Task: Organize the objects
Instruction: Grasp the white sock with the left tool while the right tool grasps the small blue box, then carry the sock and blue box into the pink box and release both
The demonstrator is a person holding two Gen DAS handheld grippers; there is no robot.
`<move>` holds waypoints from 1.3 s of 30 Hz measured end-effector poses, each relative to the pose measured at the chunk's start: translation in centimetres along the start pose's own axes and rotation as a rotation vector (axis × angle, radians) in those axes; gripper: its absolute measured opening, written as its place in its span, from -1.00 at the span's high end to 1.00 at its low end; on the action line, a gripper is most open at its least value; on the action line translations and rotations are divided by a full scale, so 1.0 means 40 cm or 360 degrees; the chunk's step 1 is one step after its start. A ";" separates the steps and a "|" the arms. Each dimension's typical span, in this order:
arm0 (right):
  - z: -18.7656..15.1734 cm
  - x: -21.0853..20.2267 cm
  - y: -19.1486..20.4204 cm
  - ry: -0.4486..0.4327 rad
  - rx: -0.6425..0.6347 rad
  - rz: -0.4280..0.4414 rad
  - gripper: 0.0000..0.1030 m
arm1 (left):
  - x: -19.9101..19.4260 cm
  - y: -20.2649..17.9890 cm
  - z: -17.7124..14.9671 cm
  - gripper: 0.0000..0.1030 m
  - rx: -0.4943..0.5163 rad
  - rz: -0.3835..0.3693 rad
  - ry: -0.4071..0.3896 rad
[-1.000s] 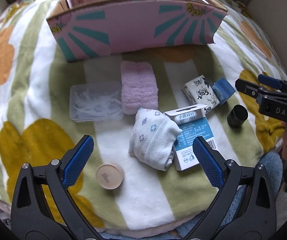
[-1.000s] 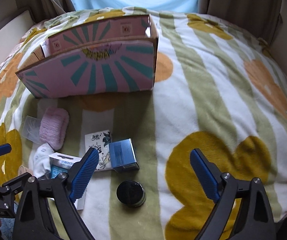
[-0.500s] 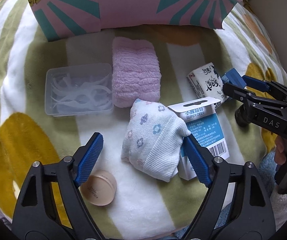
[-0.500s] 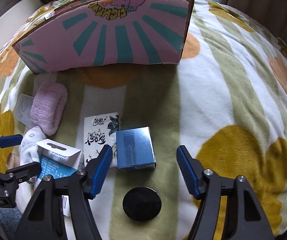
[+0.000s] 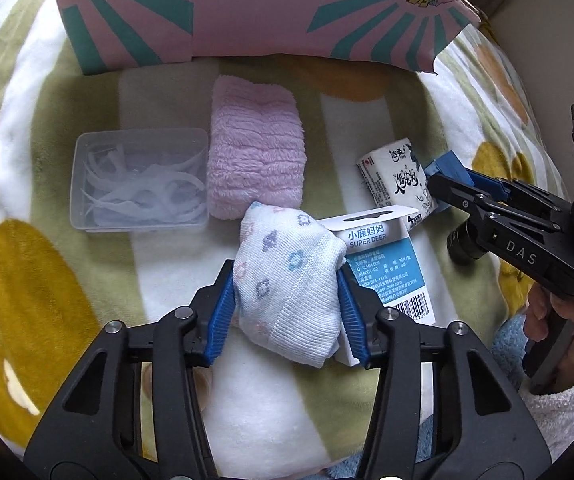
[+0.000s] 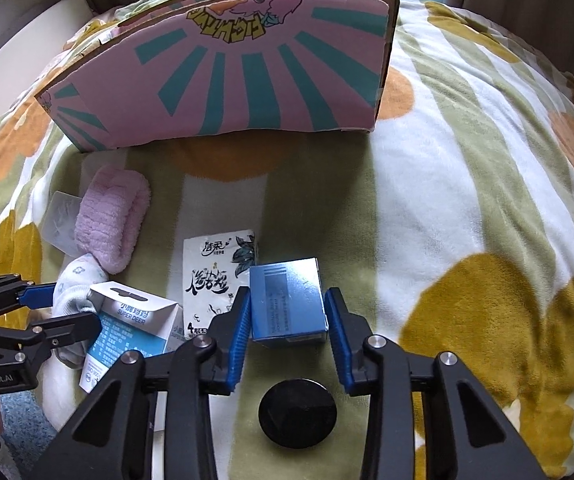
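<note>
A rolled white sock (image 5: 283,248) with small flower prints lies on the flowered blanket (image 5: 27,280), partly over a blue-and-white Super Deer box (image 5: 387,268). My left gripper (image 5: 285,280) is over it. Its jaws are closing and the blue pads (image 5: 223,312) press both sides of the sock. In the right wrist view, my right gripper (image 6: 287,298) is shut on a small shiny blue box (image 6: 283,280) that rests on the blanket beside a tissue pack (image 6: 215,276). A black round jar (image 6: 297,412) sits just under the right gripper.
A pink cardboard box (image 5: 247,12) with teal rays stands at the back. In front of it lie a folded pink towel (image 5: 255,152) and a clear case of floss picks (image 5: 139,180). A beige round compact (image 5: 203,392) is mostly hidden beneath the left gripper.
Both grippers came down toward the blanket and their jaws narrowed from wide open. The left one now clamps the sock, the right one the blue box.
</note>
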State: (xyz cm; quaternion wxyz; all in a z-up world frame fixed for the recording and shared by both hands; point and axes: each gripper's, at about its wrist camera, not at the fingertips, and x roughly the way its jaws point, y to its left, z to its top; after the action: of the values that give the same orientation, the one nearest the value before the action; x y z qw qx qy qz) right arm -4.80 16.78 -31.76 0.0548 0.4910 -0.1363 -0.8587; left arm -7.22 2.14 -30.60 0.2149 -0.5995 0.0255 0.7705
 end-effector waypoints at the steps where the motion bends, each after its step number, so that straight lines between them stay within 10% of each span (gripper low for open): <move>1: -0.001 -0.003 0.000 -0.0005 0.0004 -0.0002 0.35 | -0.001 -0.002 0.003 0.15 0.0000 0.0011 -0.0005; 23: 0.106 -0.190 -0.005 -0.0208 0.0002 -0.0029 0.36 | -0.278 -0.058 0.010 0.18 0.0114 0.0110 -0.0389; 39: 0.437 -0.371 0.083 -0.0360 -0.0235 0.0014 0.36 | -0.522 -0.076 0.349 0.18 0.0285 0.0214 -0.0619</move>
State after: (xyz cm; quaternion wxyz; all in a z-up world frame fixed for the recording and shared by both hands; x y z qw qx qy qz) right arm -12.35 20.12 -10.12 0.0787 0.3849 -0.0801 -0.9161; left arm -14.93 2.78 -6.49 0.2164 -0.4150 0.0918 0.8789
